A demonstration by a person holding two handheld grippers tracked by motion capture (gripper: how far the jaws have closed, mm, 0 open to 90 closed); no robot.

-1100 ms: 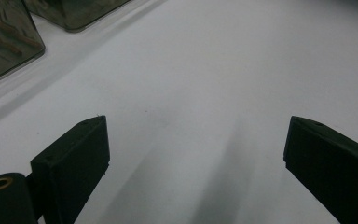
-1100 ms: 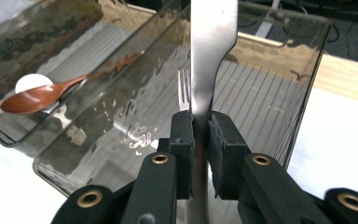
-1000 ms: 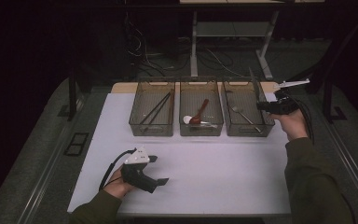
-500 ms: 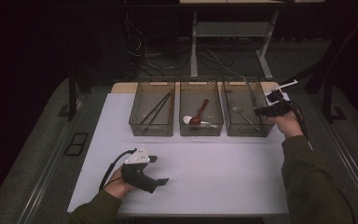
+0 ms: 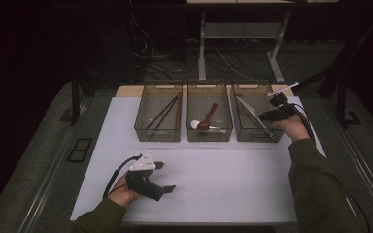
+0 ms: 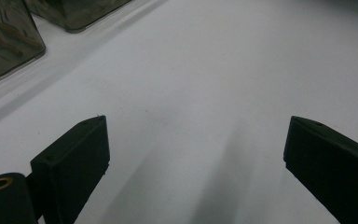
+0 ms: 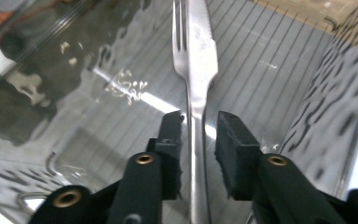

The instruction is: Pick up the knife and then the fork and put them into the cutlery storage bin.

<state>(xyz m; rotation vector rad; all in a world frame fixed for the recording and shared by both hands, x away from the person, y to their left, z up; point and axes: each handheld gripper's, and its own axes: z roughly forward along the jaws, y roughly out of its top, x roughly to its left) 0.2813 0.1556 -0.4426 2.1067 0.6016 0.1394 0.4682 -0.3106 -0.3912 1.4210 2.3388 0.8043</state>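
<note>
Nearest the person, the left claw point(image 5: 161, 177) rests low on the white desk point(image 5: 223, 179), its black jaws spread wide with bare desk surface between them in the left gripper view, where both jaws are cut off by the lower edge.

Farther off, at the right, the right claw point(image 7: 199, 135) reaches into the rightmost smoky clear plastic bin point(image 5: 255, 137) of three lined up at the desk's far edge. Its jaws have just been opening: they stand a little apart on either side of the silver metal fork point(image 7: 196, 56), whose handle runs between them with a slim gap at each pad, so nothing is gripped. The fork lies in the bin with its long axis in line with the jaws, tines pointing away from the claw toward the far wall; the handle's end is hidden under the claw. A second steel piece seems to lie under the fork, hard to make out
</note>
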